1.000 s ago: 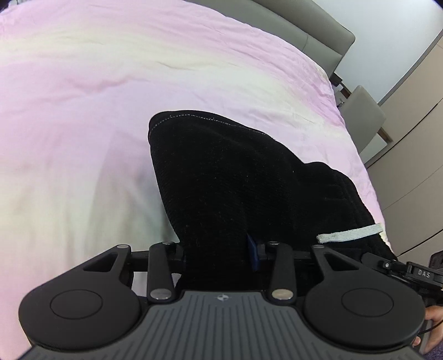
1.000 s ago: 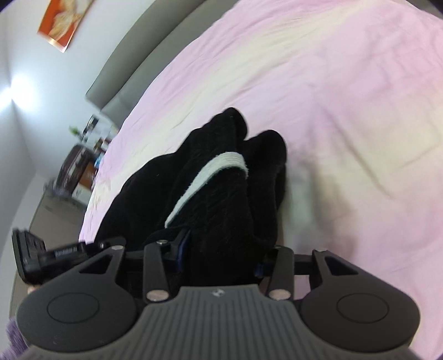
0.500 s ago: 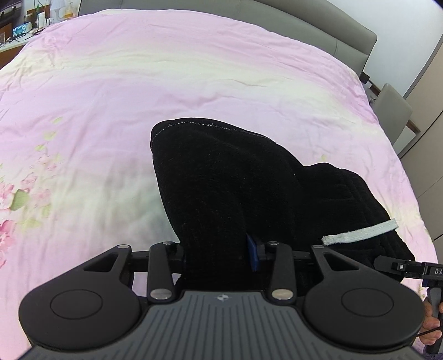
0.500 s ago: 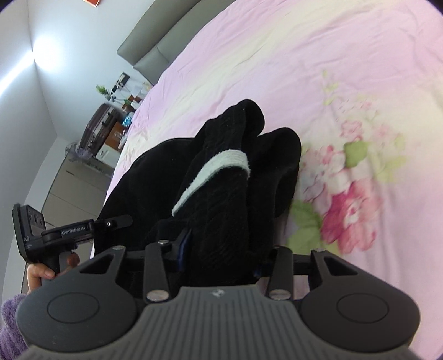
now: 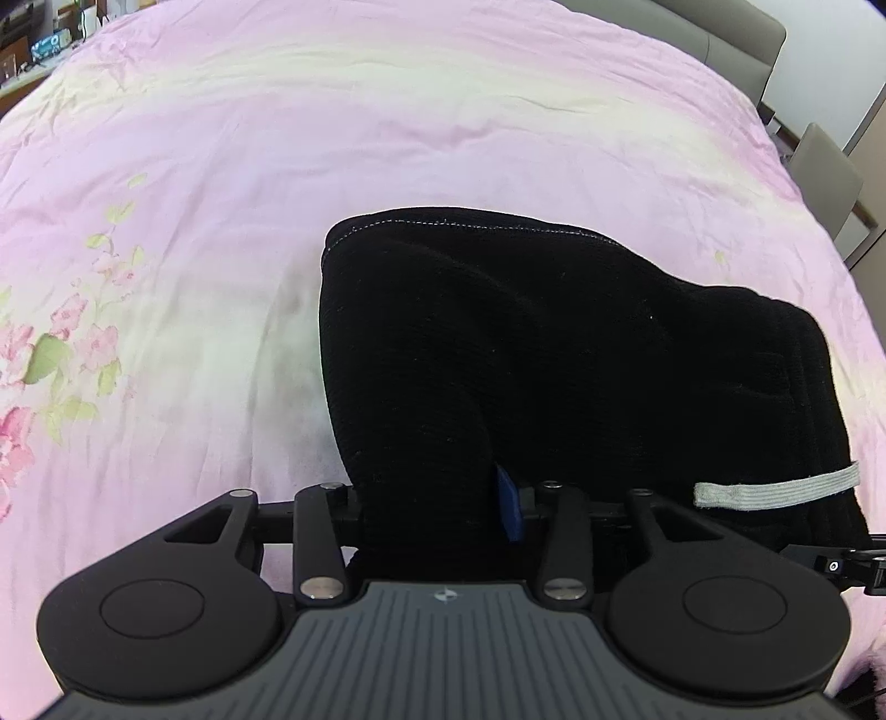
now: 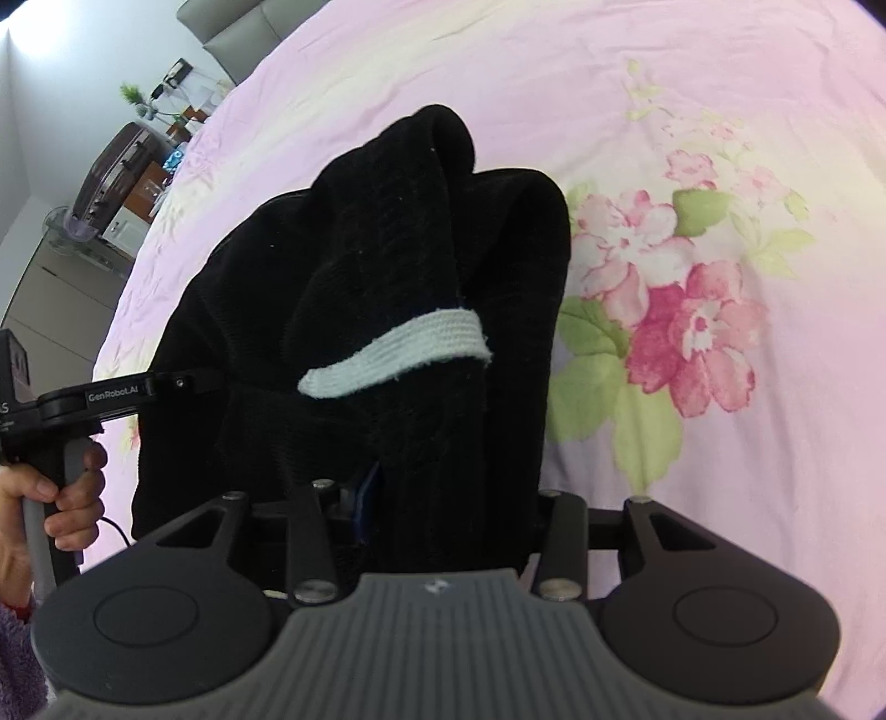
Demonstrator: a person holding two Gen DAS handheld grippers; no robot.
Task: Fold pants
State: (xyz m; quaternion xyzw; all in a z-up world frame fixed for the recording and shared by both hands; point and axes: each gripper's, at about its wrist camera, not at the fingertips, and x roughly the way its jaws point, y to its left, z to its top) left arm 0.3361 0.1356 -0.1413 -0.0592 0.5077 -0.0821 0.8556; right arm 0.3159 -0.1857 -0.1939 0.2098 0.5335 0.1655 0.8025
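Note:
Black pants (image 5: 554, 354) hang bunched over a pink floral bedspread (image 5: 277, 138). My left gripper (image 5: 437, 498) is shut on the pants cloth; the cloth covers its fingertips. A white drawstring (image 5: 775, 490) lies at the right. In the right wrist view the pants (image 6: 387, 249) drape in folds with the white drawstring (image 6: 398, 360) across them. My right gripper (image 6: 443, 498) is shut on the pants, its tips buried in cloth. The left gripper's body (image 6: 111, 399) shows at the left, held by a hand.
A grey headboard (image 5: 720, 27) and a grey chair (image 5: 825, 166) stand past the bed's far right. In the right wrist view a cluttered desk and a dark suitcase (image 6: 111, 177) stand beyond the bed's far edge. Pink flower prints (image 6: 692, 321) mark the bedspread.
Both grippers have lifted and pulled back with the pants held; more of the bedspread and its flower prints has come into view. The grips have not changed.

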